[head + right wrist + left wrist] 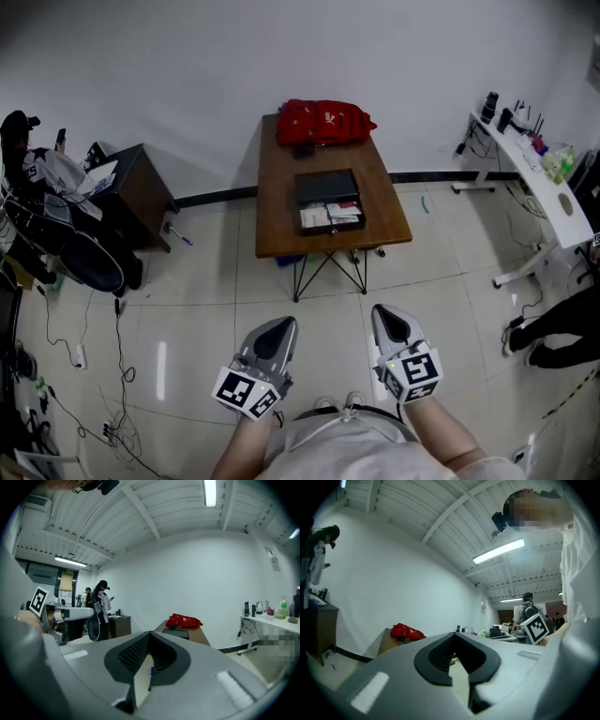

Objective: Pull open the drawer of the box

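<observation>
Standing back, left gripper (280, 325) and right gripper (390, 316) clenched empty.
Both hang at 6 o'clock; the box (327, 187) sits on the brown table (278, 220) at 12 o'clock, well apart from them.

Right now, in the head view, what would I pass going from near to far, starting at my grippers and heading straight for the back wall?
left gripper and right gripper side by side → floor tiles → wooden table → box → red bag → white wall
</observation>
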Demonstrator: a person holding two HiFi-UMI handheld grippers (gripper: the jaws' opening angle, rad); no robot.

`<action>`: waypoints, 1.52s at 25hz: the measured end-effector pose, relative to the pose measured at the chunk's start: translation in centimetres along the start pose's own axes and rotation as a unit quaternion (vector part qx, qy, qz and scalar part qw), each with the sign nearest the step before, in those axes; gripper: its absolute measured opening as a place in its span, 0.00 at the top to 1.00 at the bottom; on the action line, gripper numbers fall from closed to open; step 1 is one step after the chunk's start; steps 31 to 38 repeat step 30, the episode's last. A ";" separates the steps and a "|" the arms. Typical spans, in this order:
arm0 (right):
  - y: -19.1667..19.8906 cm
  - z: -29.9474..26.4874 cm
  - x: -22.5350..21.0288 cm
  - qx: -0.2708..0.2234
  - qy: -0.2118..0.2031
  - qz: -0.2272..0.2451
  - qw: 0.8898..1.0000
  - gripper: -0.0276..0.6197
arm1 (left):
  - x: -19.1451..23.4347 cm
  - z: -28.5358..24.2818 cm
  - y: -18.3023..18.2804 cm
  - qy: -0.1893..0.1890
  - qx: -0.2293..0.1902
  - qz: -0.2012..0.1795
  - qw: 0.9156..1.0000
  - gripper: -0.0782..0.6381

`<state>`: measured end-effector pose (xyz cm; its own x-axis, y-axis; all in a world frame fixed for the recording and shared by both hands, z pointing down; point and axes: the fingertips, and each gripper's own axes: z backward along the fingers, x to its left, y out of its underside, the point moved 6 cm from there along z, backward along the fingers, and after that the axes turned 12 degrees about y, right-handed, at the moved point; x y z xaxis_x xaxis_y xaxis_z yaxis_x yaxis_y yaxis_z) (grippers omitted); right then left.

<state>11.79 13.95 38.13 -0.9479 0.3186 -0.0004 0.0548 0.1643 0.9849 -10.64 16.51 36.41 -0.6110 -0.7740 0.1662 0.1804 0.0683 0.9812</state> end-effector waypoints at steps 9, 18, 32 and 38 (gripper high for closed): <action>-1.4 0.0 -0.3 -0.004 -0.028 0.020 0.999 0.95 | -0.3 -1.8 -0.6 -0.012 -0.003 -0.006 1.000 0.88; -1.8 -0.5 -0.4 -0.009 -0.032 0.010 0.999 0.95 | -0.2 -2.4 -0.5 -0.005 0.012 -0.009 1.000 0.88; -1.8 -1.0 -1.0 -0.012 -0.034 0.012 0.999 0.95 | -0.1 -3.5 -0.3 0.004 0.024 -0.014 1.000 0.88; -1.8 -1.0 -1.0 -0.012 -0.034 0.012 0.999 0.95 | -0.1 -3.5 -0.3 0.004 0.024 -0.014 1.000 0.88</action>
